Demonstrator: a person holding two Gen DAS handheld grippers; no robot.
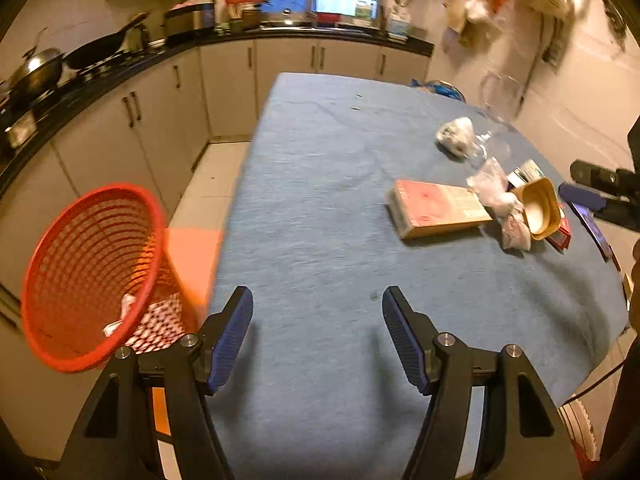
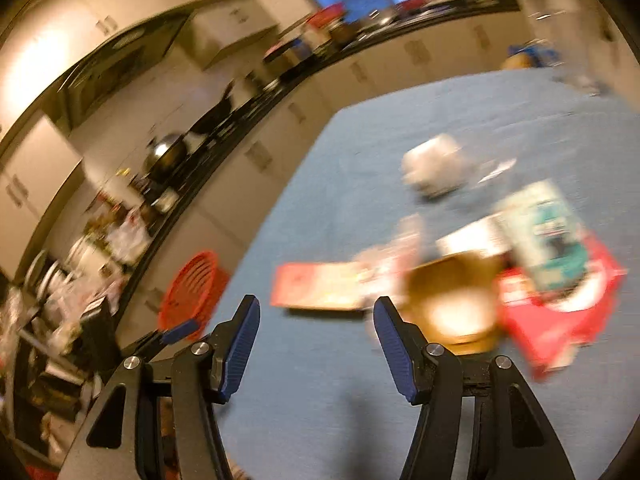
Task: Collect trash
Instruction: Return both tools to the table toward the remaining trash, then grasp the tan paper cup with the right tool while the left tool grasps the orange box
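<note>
Both grippers hang released over the blue bench (image 1: 320, 208) — nothing between the jaws of the left gripper (image 1: 318, 300) or the right gripper (image 2: 316, 310). The trash lies in a heap at the bench's right side: box (image 1: 436, 208), brown cup (image 1: 540, 208), wad (image 1: 456, 136). A red basket (image 1: 88, 276) stands off the left edge, paper scraps inside.

Both cameras look forward and downward along their own fingers, from the near end of the blue counter (image 1: 320, 200). The left view faces the far cabinets; the right view is tilted and blurred. Both share the red basket (image 1: 92, 276) and the trash pile (image 2: 480, 264).
</note>
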